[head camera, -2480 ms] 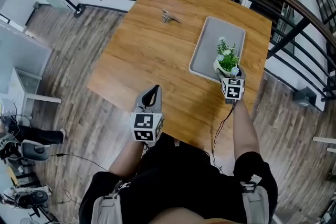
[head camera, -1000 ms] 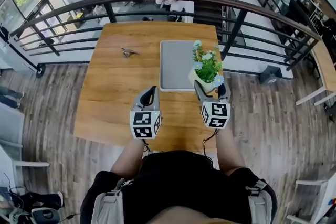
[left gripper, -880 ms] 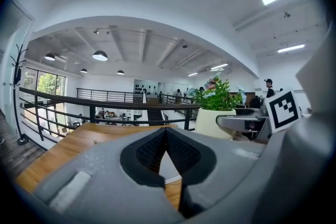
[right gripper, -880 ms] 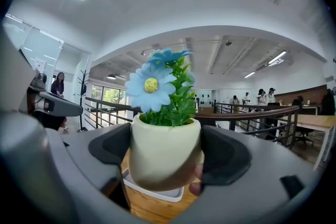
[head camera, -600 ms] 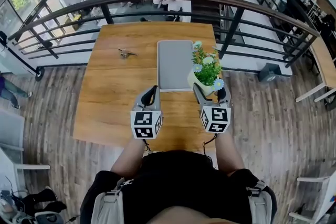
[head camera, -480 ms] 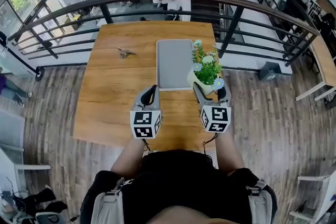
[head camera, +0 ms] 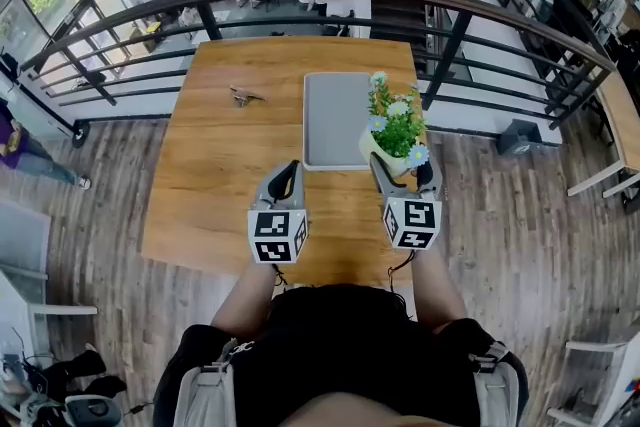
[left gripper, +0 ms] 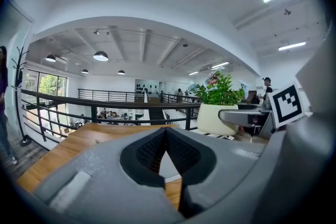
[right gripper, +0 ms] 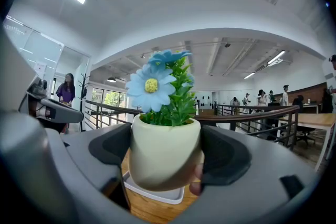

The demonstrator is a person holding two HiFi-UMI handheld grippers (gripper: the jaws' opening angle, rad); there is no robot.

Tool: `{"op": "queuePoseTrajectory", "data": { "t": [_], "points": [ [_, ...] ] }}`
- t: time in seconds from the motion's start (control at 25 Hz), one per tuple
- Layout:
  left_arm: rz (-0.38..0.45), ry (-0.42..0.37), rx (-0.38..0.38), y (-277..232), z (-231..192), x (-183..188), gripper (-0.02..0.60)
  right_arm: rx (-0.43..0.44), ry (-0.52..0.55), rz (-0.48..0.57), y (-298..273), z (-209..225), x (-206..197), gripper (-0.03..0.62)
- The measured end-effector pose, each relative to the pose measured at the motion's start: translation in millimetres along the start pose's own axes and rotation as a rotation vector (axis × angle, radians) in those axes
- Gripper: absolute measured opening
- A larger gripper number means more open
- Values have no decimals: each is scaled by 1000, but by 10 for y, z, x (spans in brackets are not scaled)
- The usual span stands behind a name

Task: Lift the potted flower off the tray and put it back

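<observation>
The potted flower (head camera: 396, 128), a cream pot with green leaves and pale blue blooms, hangs in the air to the right of the grey tray (head camera: 335, 120). My right gripper (head camera: 400, 167) is shut on the pot, one finger on each side. In the right gripper view the pot (right gripper: 164, 152) fills the space between the jaws, and the tray's white corner (right gripper: 157, 194) lies below it on the wood. My left gripper (head camera: 287, 183) hovers over the table's near part, shut with nothing in it; its jaws meet (left gripper: 165, 147) in the left gripper view.
The wooden table (head camera: 220, 175) carries a small metal object (head camera: 242, 96) at its far left. A dark railing (head camera: 450, 35) runs behind and to the right of the table, with a drop to a lower floor beyond it. Wood floor lies on both sides.
The pot stood on the tray 2.5 s ago; now it is lifted clear, to the tray's right. Over the last second it has barely moved. The left gripper has stayed still.
</observation>
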State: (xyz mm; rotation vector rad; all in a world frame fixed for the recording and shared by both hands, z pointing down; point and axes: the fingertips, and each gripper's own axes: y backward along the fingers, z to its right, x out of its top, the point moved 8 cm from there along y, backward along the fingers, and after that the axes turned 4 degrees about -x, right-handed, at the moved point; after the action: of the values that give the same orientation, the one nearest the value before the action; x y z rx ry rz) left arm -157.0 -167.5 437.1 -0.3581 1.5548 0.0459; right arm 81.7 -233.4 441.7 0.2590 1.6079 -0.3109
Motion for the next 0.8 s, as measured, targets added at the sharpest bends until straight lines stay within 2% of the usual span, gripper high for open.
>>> {"op": "queuePoseTrajectory", "data": {
  "t": [0.36, 0.8],
  "points": [
    [-31, 7, 80, 136, -139, -57, 15, 30, 12, -20, -463, -80, -142, 423],
    [-107, 44, 242, 366, -310, -208, 15, 95, 24, -79, -1177, -159, -487, 423]
  ]
}}
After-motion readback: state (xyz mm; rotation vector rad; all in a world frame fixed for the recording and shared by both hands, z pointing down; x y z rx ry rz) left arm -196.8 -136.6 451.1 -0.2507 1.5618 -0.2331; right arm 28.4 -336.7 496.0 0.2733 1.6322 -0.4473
